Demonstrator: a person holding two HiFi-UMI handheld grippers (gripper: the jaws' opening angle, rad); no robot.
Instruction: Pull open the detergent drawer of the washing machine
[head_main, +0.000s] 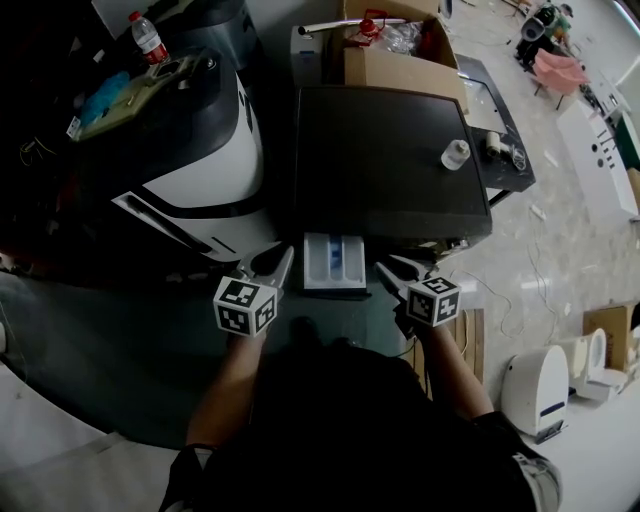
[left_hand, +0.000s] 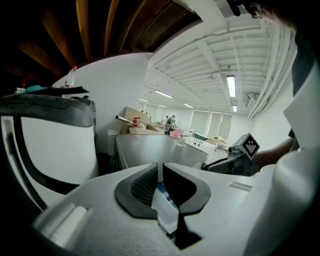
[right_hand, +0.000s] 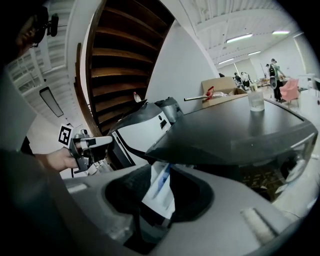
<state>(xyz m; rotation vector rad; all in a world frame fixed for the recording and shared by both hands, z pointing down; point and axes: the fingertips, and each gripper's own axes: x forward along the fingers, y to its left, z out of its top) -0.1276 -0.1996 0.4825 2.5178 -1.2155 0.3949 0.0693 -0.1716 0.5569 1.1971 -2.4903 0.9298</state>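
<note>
Washer: dark flat top, seen from above; a cup stands near the top's right edge.
Drawer: pulled out of the washer's front at its left corner, white with a blue insert, between the two grippers.
Left gripper: just left of the drawer and apart from it; jaws pressed nearly together, only a thin slit, nothing between them.
Right gripper: just right of the drawer, not touching it; jaws spread, empty, the drawer showing through the gap beyond them.
Box: cardboard, behind the washer's back edge.
</note>
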